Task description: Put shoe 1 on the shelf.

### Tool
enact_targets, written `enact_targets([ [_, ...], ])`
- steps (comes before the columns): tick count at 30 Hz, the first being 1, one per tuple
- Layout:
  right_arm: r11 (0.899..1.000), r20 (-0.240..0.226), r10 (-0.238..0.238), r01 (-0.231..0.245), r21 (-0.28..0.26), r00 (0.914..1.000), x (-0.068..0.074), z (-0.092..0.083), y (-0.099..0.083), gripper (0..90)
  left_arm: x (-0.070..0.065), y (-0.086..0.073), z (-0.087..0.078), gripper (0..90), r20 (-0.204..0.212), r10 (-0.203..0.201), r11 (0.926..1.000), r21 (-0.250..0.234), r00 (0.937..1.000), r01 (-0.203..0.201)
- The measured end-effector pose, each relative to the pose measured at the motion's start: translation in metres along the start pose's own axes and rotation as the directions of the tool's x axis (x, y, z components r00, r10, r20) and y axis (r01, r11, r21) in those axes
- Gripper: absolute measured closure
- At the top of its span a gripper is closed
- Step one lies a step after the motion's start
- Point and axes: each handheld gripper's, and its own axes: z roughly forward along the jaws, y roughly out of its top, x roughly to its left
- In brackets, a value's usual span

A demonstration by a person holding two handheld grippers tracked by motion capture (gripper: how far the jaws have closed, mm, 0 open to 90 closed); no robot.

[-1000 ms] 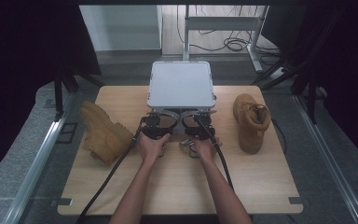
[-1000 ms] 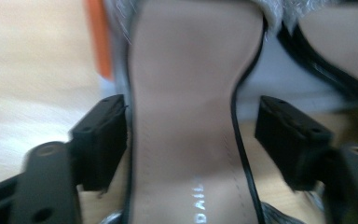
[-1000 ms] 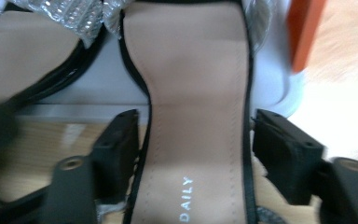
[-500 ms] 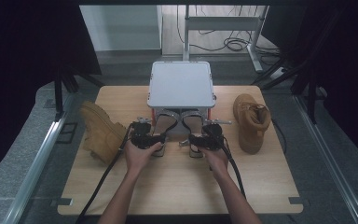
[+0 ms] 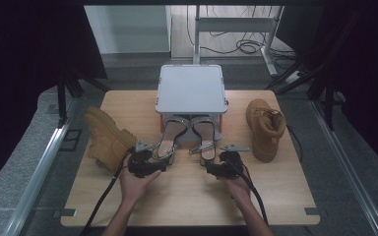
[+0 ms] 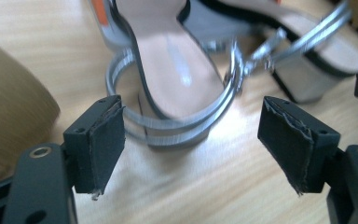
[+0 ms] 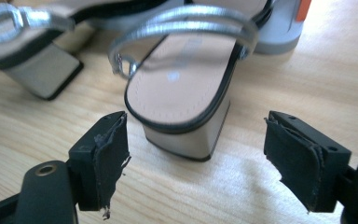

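Wooden tabletop [image 5: 187,196] carries a grey stand [image 5: 192,88], with two silver sandals poking out beneath it and a tan boot [image 5: 266,128] at each side. Left gripper [image 6: 191,135] gapes wide around the left sandal [image 6: 177,70] heel straps, touching nothing. Right gripper [image 7: 196,154] likewise spreads before the right sandal [image 7: 186,88] block heel

- bare table [image 5: 187,196] in front of both sandals
- left boot [image 5: 106,140] just beside left sandal [image 5: 170,140]
- right boot [image 5: 266,128] farther from right sandal [image 5: 204,137], gap between
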Motion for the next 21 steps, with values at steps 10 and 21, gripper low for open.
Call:
enact_targets([
  [10,0.999,0.031,-0.041,0.041,0.018,0.9986,0.005,0.021,-0.003,21.9,0.001,-0.008,0.026,22.8,-0.055,0.009,0.9992,0.04,0.9984,-0.007],
  [21,0.999,0.042,-0.03,0.029,0.021,0.9987,0.006,0.029,-0.003,22.6,-0.007,-0.02,0.031,19.7,-0.117,0.033,0.9993,0.021,0.9925,-0.031],
])
